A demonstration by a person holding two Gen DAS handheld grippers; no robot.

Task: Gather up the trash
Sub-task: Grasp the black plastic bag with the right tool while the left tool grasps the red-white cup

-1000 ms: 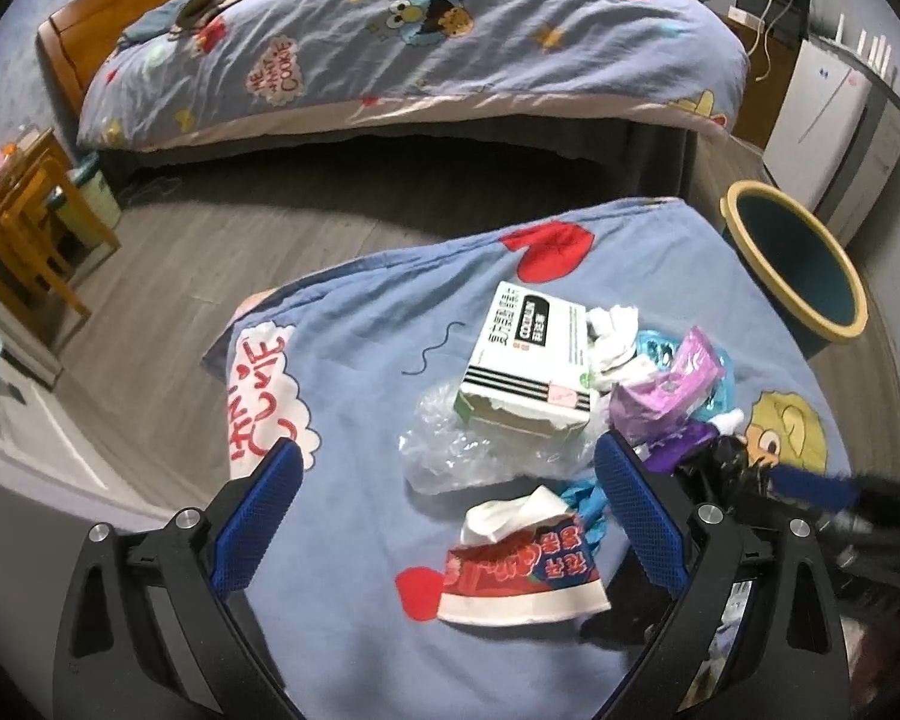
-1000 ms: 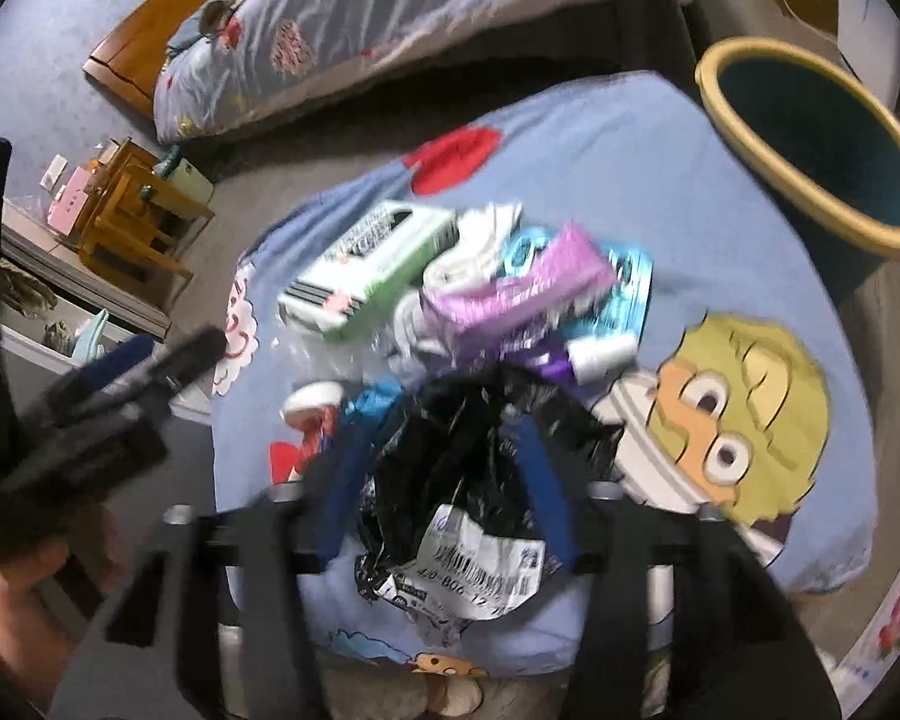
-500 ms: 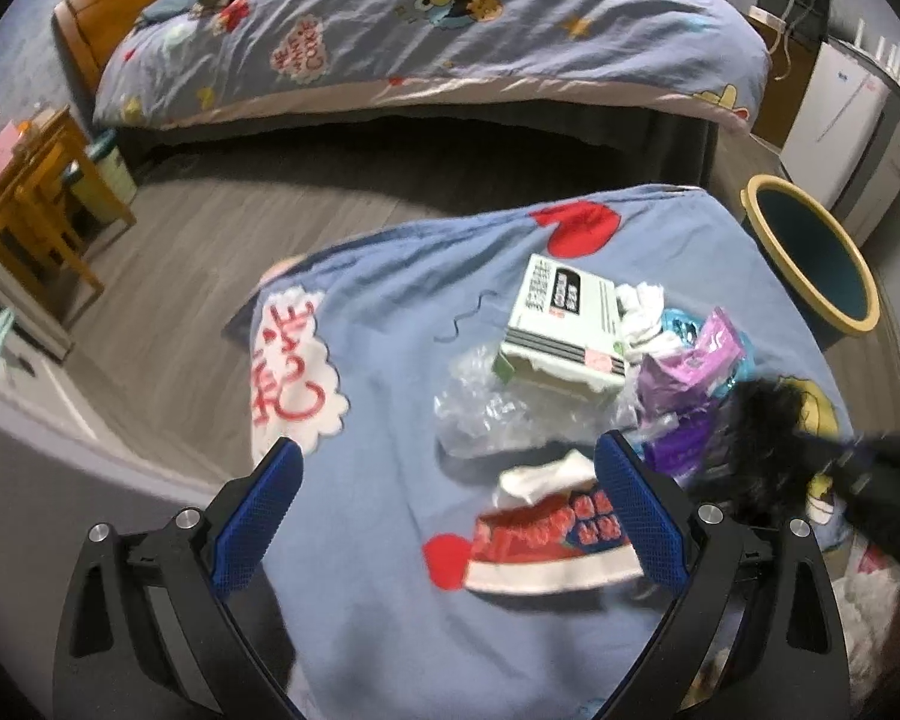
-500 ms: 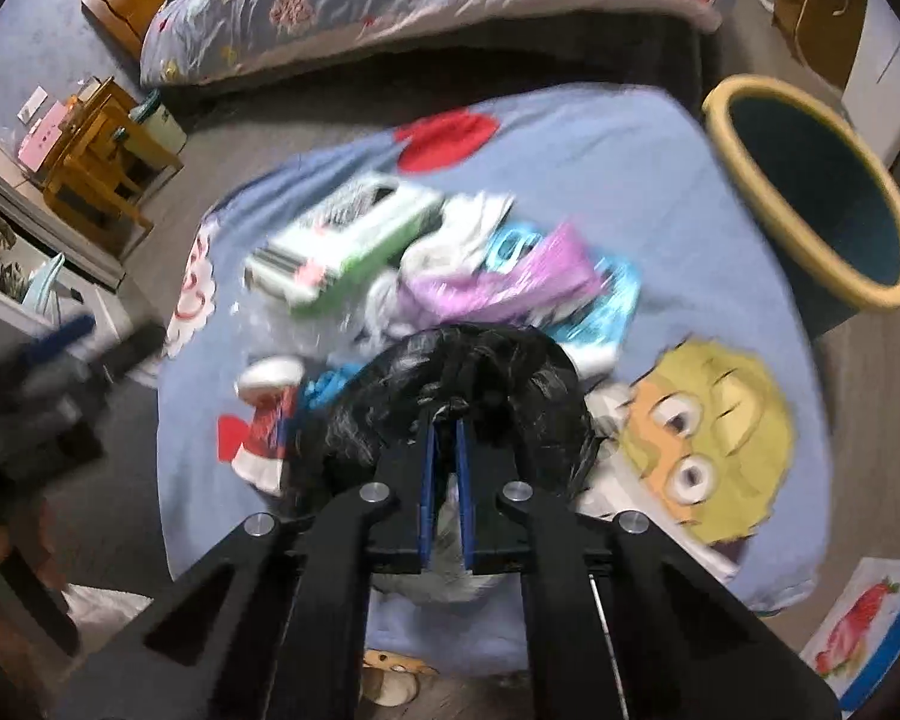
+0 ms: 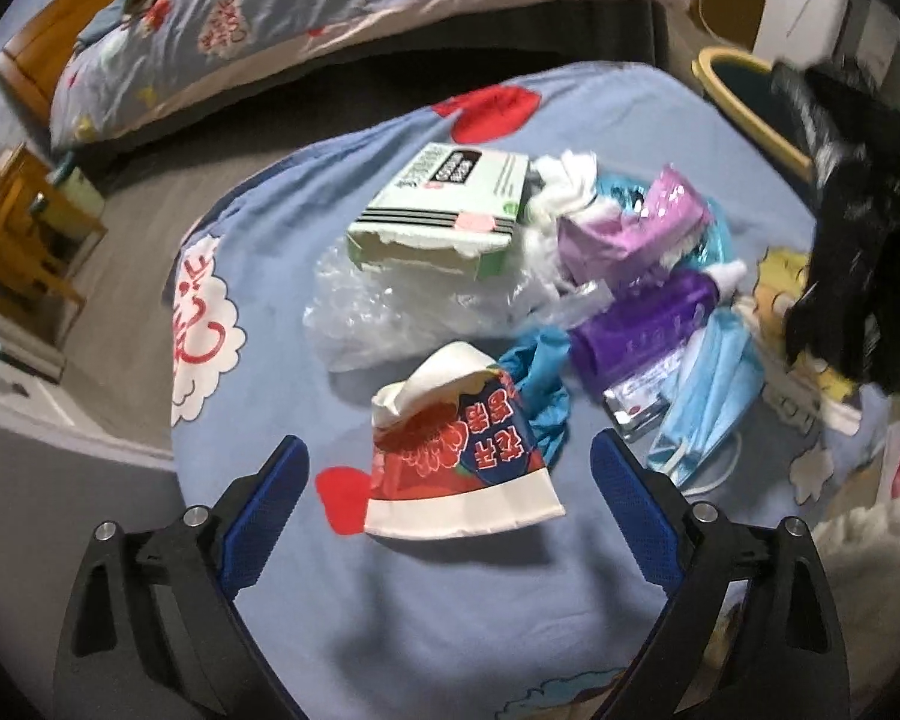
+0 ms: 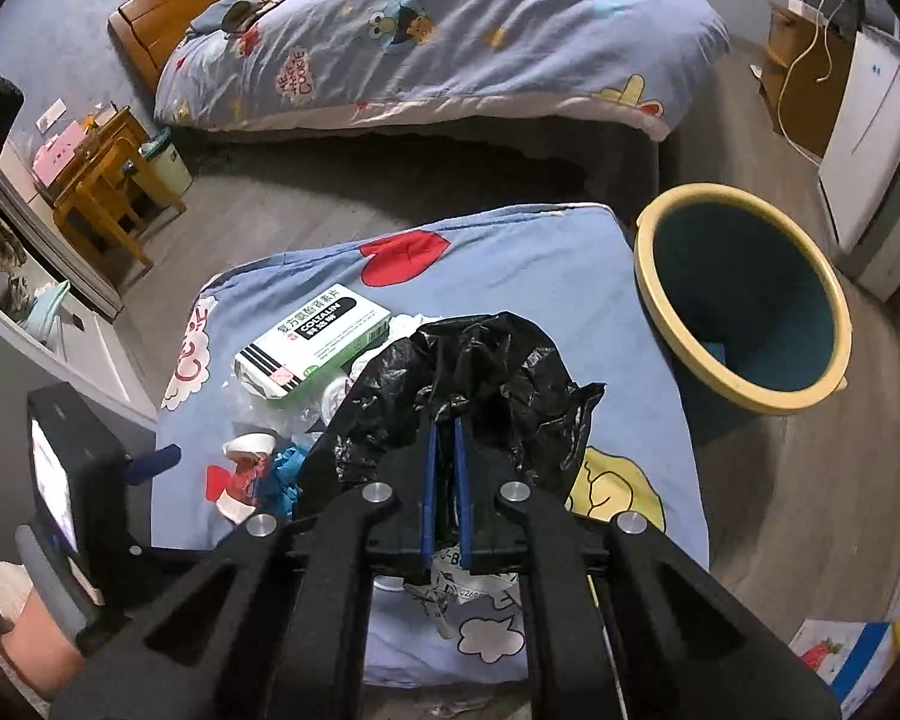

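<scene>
A heap of trash lies on a blue cartoon-print cloth (image 5: pixel 342 588). My left gripper (image 5: pixel 447 483) stands open just above a crushed red and white paper cup (image 5: pixel 459 456), one finger on each side, not touching it. Behind the cup lie a green and white medicine box (image 5: pixel 444 207), clear plastic film (image 5: pixel 384 312), purple packets (image 5: pixel 636 234) and a blue face mask (image 5: pixel 714 390). My right gripper (image 6: pixel 441 429) is shut on a crumpled black plastic bag (image 6: pixel 468 378) and holds it off the cloth. The bag (image 5: pixel 858 228) also hangs at the right edge of the left wrist view.
A round bin with a yellow rim (image 6: pixel 744 300) stands on the floor right of the cloth. A bed with a blue quilt (image 6: pixel 438 30) fills the background. A wooden stool (image 6: pixel 102 180) stands far left, a white appliance (image 6: pixel 870 138) far right.
My right gripper closed on the black bag and lifted it off the heap. My left gripper came down toward the paper cup, which now sits between its open fingers.
</scene>
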